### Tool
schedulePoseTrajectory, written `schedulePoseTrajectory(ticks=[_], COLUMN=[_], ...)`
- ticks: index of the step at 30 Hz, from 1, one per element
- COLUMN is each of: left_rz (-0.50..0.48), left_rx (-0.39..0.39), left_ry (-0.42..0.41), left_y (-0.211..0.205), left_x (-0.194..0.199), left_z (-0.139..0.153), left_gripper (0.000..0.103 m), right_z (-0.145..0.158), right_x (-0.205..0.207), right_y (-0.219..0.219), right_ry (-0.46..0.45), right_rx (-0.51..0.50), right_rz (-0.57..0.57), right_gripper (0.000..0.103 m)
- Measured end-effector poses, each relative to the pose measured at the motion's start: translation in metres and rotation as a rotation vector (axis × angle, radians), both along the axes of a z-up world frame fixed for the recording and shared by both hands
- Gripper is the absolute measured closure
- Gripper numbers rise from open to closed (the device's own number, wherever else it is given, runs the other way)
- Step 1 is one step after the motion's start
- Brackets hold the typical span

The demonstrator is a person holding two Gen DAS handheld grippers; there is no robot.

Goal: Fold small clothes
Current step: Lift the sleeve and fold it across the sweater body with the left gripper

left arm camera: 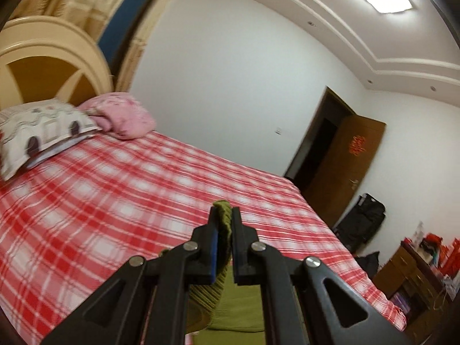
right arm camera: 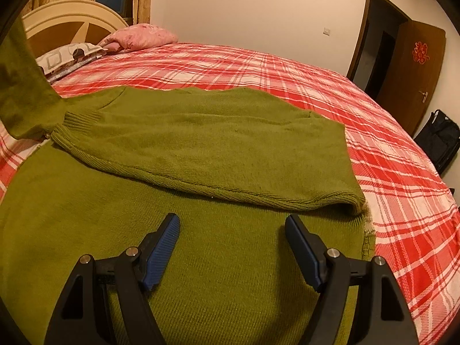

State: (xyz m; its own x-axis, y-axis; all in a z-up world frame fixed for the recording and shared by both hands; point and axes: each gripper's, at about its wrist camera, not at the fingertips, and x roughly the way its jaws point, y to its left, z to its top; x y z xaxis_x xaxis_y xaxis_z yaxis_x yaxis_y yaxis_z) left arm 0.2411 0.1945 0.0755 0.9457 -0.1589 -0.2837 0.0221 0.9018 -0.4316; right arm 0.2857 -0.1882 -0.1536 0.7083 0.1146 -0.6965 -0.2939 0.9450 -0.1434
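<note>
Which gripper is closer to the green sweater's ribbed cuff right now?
Left. The left gripper has its jaws shut on the ribbed cuff, lifted above the bed. The right gripper hangs open over the sweater's body, holding nothing.

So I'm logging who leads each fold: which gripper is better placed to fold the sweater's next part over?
Left. The left gripper is shut on a ribbed edge of the green sweater, lifted off the bed. The right gripper is open, holding nothing.
</note>
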Motion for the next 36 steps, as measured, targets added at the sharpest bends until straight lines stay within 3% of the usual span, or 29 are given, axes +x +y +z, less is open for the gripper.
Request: schedulePoseTrajectory(ticks=[4, 16, 22, 30, 34, 36], left_rz=[-0.069, -0.26, -0.351, -0.359, -0.378, -0.379], left_rx=[0.028, 0.049, 0.056, 0.227, 0.246, 0.273], left_ry=[-0.005, 0.028, 0.08, 0.202, 0.26, 0.267], left_y=[-0.037, -0.144, -0.205, -0.277, -0.285, -0.285], left_x=[0.022, 0.084, 0.109, 0.139, 0.137, 0.131], left_z=[0.008, 0.0, -0.023, -0.092, -0.114, -0.117], left_gripper=[0.096, 0.096, 0.096, 0.094, 0.082, 0.062], right_z=[0.005, 0.027, 0.029, 0.025, 0.025, 0.024], right_x=[-0.001, 0.004, 0.012, 0.021, 0.024, 0.026], right_y=[-0.01, -0.052, -0.075, -0.113, -0.122, -0.125], right_ry=[0.018, -0.067, -0.073, -0.038, -0.03, -0.02], right_rx=[0.063, 0.194, 0.231, 0.327, 0.35, 0.369], right_rz=[0.001, -0.155, -0.258, -0.377, -0.396, -0.401], right_gripper=[0.027, 0.027, 0.027, 0.027, 0.027, 0.027])
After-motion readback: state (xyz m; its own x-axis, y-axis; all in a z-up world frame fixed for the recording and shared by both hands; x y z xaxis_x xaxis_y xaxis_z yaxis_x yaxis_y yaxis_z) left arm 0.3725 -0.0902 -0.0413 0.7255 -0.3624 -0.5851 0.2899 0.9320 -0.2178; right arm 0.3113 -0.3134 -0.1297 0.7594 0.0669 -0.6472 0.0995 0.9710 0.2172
